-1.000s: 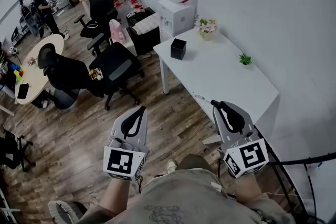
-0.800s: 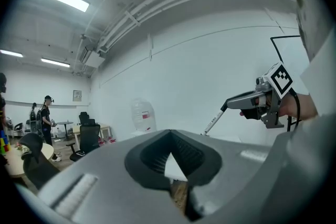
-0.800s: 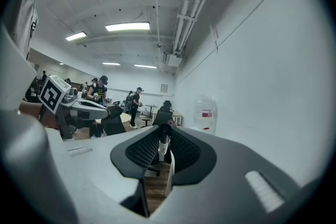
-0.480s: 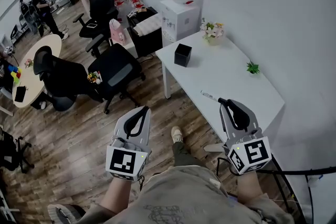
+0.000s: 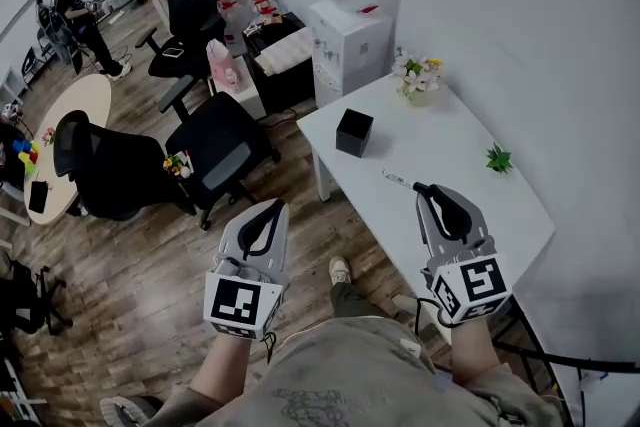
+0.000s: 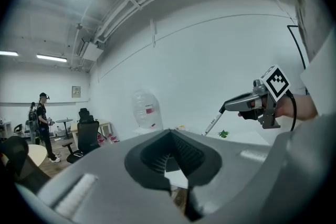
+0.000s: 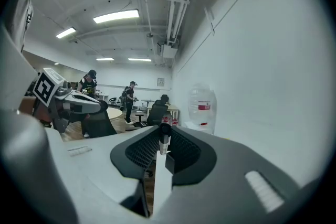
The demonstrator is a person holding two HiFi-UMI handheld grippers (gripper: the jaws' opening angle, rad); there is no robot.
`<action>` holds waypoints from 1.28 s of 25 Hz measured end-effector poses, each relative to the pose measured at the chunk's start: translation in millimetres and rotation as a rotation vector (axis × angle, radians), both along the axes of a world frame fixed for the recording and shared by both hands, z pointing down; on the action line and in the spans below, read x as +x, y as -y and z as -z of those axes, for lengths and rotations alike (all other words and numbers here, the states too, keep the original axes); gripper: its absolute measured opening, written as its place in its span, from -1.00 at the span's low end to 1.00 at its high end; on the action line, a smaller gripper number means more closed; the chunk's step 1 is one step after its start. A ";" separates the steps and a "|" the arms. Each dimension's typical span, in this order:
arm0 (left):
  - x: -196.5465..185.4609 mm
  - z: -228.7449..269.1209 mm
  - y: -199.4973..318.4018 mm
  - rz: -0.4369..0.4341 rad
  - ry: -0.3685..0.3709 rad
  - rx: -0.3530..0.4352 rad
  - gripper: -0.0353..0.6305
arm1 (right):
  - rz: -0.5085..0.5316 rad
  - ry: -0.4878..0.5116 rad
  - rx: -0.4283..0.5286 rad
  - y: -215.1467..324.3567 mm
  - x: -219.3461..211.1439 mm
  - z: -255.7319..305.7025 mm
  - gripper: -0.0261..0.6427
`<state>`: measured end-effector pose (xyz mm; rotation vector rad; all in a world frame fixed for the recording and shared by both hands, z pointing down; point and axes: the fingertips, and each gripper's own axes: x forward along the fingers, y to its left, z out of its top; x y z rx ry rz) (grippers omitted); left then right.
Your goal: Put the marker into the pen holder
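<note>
In the head view, a black cube-shaped pen holder stands on the white table, near its left end. My right gripper is shut on a white marker, whose dark-tipped end sticks out past the jaws over the table's front edge, short of the holder. The right gripper view shows the marker pinched between the jaws of that gripper. My left gripper hangs over the wooden floor left of the table, shut with nothing in it. The left gripper view shows the right gripper and the marker.
A flower pot and a small green plant stand on the table's far side. A water dispenser is behind the table. Black office chairs and a round table fill the floor at left. A person stands far back.
The table and holder have come closer and lower in the head view. My right gripper with the marker now reaches over the table's front edge. The left gripper keeps its place.
</note>
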<state>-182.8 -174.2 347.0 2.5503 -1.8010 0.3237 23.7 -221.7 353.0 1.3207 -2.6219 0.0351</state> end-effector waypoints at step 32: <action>8.3 -118.7 241.5 -0.155 0.050 -0.297 -0.89 | 0.056 -0.151 -0.319 232.3 -74.8 -151.0 -0.64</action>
